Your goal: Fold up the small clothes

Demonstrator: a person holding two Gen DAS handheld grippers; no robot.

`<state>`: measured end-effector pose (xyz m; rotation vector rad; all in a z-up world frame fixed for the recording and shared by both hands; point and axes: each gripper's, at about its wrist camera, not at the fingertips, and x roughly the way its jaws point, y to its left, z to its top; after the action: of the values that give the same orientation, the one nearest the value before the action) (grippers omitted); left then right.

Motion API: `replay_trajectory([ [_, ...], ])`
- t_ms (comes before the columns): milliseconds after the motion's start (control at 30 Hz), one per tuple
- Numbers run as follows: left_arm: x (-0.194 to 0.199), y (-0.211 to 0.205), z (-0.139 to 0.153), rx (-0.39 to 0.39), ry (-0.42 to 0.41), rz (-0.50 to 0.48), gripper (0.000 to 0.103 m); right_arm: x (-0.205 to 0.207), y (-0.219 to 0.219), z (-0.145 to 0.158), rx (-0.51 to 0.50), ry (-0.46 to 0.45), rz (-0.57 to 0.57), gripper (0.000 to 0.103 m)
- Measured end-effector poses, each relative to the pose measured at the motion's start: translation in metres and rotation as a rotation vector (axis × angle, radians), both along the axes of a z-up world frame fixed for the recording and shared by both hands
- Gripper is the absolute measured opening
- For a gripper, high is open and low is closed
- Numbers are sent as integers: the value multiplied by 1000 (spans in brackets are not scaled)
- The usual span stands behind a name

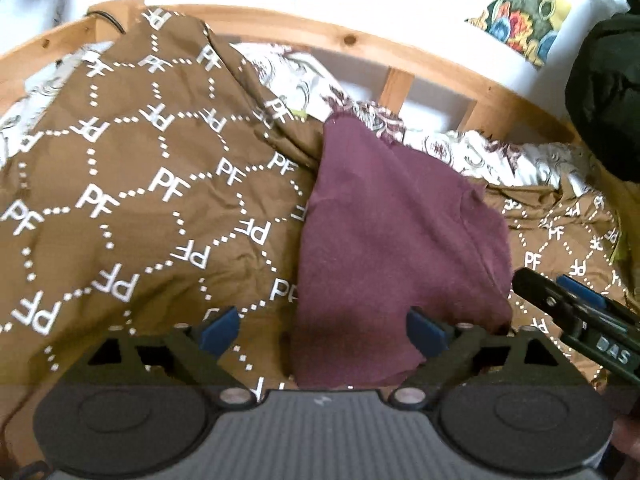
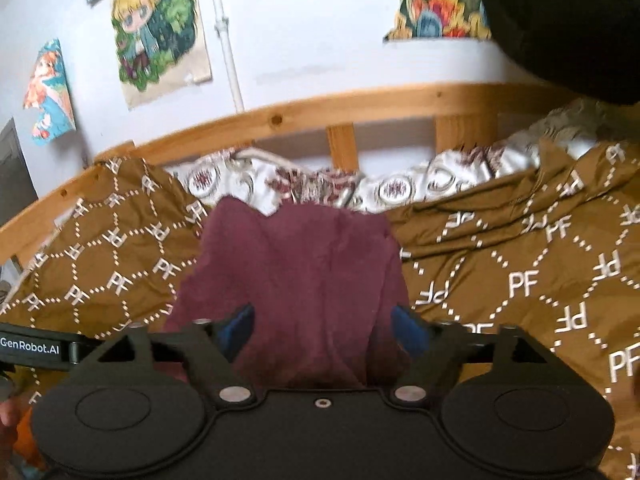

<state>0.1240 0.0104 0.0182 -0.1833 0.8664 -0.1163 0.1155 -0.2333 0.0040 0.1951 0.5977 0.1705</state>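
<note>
A maroon garment [image 1: 392, 240] lies bunched and partly folded on a brown bedspread [image 1: 120, 184] printed with white "PF" letters. My left gripper [image 1: 323, 330] stands open over the garment's near left edge, and its blue pads do not press the cloth. The right gripper [image 1: 560, 300] shows at the right edge of the left wrist view, beside the garment's right corner. In the right wrist view the right gripper [image 2: 324, 328] is open wide above the near part of the maroon garment [image 2: 304, 264], with nothing pinched. The left gripper's black body [image 2: 36, 348] reaches in from the left.
A wooden bed rail [image 2: 360, 104] runs along the far side, with a white patterned sheet [image 2: 400, 188] bunched below it. A dark bulky object [image 1: 604, 100] sits at the right. Posters [image 2: 156, 28] hang on the wall behind. Brown bedspread [image 2: 540, 272] extends on both sides.
</note>
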Motion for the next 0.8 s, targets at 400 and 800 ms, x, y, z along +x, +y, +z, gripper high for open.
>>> replay_trajectory([
  [400, -79, 28, 17, 8, -60, 46, 102, -80, 8, 39, -57, -95, 92, 102],
  [800, -143, 18, 12, 116, -98, -5, 102, -158, 1, 33, -142, -122, 134, 102],
])
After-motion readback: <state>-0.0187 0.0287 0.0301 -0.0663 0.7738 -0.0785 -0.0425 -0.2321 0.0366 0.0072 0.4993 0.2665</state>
